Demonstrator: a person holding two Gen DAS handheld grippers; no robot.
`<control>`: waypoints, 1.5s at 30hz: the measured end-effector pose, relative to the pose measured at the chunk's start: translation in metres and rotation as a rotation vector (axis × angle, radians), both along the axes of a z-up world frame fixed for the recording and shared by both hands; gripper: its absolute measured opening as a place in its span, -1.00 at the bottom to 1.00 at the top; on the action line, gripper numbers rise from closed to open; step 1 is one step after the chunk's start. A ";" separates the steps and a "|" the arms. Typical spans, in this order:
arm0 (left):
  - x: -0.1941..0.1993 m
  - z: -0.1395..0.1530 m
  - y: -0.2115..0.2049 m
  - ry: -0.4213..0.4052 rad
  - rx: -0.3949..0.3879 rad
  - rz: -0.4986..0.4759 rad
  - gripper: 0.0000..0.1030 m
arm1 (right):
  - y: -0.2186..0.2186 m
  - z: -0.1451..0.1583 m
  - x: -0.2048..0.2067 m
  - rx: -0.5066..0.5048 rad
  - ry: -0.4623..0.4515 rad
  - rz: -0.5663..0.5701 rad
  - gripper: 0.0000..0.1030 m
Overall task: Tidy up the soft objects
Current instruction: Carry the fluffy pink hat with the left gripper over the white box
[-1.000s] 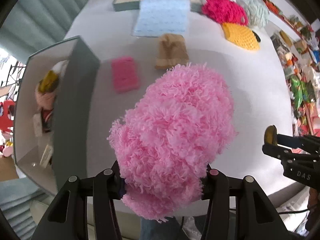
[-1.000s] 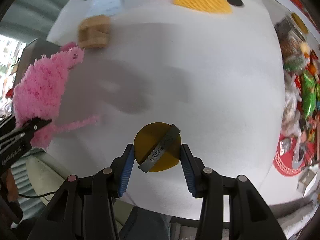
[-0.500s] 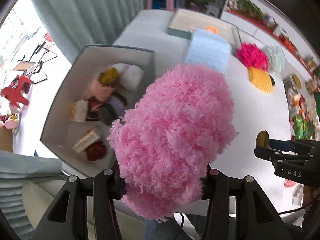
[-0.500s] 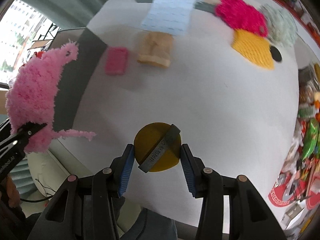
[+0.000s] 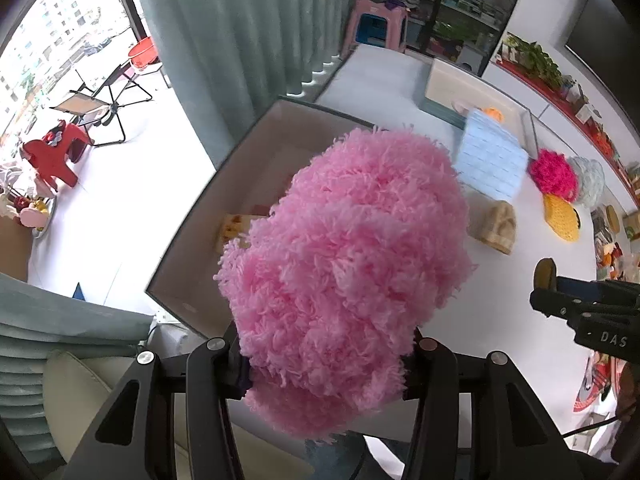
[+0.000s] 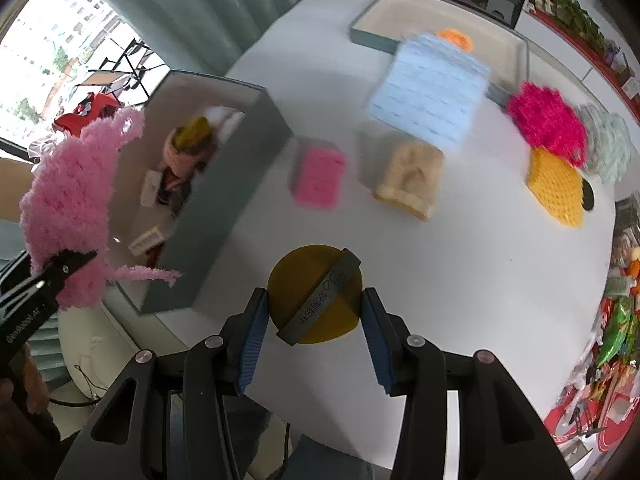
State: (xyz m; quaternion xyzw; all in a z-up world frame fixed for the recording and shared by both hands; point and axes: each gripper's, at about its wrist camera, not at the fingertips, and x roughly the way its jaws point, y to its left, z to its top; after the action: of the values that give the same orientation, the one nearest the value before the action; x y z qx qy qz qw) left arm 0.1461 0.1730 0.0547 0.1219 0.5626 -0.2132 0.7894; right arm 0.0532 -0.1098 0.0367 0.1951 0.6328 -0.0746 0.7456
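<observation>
Left gripper (image 5: 326, 354): clamped on the fluffy pink yarn piece (image 5: 344, 264), held above the grey open box (image 6: 224, 200) at 9 o'clock of the white table (image 6: 480, 280).
Right gripper (image 6: 314, 320): clenched on a round yellow pad with a grey band (image 6: 316, 300).
Done: several soft items already lie in the box.
Left: pink knitted rectangle (image 6: 320, 178), beige knit (image 6: 412, 178), blue knitted square (image 6: 428, 92), magenta pompom (image 6: 546, 118), yellow crochet (image 6: 554, 186).

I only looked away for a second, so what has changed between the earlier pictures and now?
The left hand-held gripper has carried the fluffy pink yarn ball sideways off the white table to above the open grey box. The right hand-held gripper has risen, so more of the table shows. Nothing was grabbed or released: the right one still holds the yellow disc. The knitted pieces lie where they were.
</observation>
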 end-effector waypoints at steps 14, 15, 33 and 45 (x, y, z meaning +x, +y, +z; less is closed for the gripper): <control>0.055 -0.024 0.053 0.012 0.005 0.006 0.00 | 0.065 0.010 0.077 -0.011 -0.001 0.032 -0.03; 0.058 -0.026 0.055 0.015 0.002 0.006 0.00 | 0.069 0.010 0.083 -0.013 0.000 0.035 -0.03; 0.083 -0.041 0.053 0.027 -0.009 -0.041 0.00 | 0.098 0.004 0.135 -0.039 0.049 0.063 -0.03; 0.085 -0.052 0.054 0.057 0.001 -0.051 0.00 | 0.112 -0.011 0.144 -0.028 0.097 0.088 -0.03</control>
State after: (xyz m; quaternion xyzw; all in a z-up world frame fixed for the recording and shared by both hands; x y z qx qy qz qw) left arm 0.2316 0.2274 0.0031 0.1306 0.5818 -0.2362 0.7673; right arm 0.1969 0.0023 0.0257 0.1527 0.6751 -0.0599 0.7192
